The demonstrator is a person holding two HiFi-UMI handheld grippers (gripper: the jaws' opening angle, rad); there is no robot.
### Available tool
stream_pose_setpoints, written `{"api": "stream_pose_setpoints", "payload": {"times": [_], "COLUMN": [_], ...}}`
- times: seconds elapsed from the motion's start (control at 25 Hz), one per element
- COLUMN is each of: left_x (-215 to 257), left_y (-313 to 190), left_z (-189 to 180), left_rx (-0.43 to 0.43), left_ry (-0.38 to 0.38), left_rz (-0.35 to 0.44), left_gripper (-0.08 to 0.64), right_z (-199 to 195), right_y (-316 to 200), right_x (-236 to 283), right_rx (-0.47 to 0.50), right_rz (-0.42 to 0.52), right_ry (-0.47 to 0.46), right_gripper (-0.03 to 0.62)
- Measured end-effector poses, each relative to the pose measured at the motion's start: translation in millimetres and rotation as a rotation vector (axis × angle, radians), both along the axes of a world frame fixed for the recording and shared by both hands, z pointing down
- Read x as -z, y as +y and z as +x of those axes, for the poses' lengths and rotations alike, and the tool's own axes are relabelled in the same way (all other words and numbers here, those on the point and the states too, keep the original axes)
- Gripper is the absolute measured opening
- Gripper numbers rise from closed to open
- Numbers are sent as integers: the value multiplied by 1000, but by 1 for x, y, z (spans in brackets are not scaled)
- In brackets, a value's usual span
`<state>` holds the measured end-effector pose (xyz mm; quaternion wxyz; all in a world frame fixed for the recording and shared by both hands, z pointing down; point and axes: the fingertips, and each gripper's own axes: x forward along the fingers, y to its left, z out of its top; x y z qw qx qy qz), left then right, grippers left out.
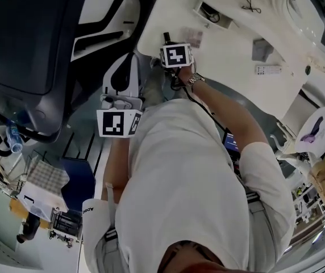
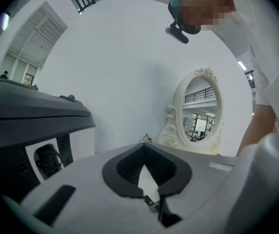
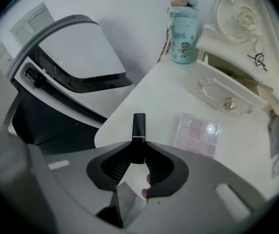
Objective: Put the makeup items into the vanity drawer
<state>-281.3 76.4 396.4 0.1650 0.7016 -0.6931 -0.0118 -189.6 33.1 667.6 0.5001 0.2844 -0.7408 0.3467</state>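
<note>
Right gripper (image 3: 139, 155) is clamped on the black lipstick (image 3: 139, 128), well short of the open drawer (image 3: 225, 94) with the pink palette (image 3: 197, 133) lying between them, and the left gripper (image 2: 146, 150) is pinched shut on nothing.

The lipstick (image 3: 138, 130) is glossy black plastic with a thin gold metal ring. At three o'clock from it, the palette (image 3: 198, 134) is clear shiny plastic over matt pink pans. The desk (image 3: 164, 96) is white and smooth, with a soft sheen. The drawer (image 3: 226, 94) has shiny metal knobs. The right gripper (image 3: 138, 152) is matt grey plastic, its pads (image 3: 114, 167) black and ribbed.
</note>
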Motion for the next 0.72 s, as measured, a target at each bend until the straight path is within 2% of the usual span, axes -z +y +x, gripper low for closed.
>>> {"api": "stream_pose_setpoints", "payload": {"times": [0.12, 0.24, 0.48, 0.72], "left_x": [1, 5, 21, 22], "left_y": [-10, -24, -54, -69], "left_z": [8, 22, 66, 95], "left_rx": [-66, -133, -264, -308], "left_ry": [11, 12, 13, 10], "left_rz": [20, 43, 96, 100], "left_gripper": [6, 6, 6, 6], "right_z": [14, 36, 111, 153], "right_y": [-21, -48, -101, -146], "right_x": [26, 51, 81, 93], "right_rx": [-14, 17, 166, 279], "right_rz": [81, 201, 443, 527], "right_ry": [-14, -8, 134, 216], "right_gripper": [97, 97, 98, 98]}}
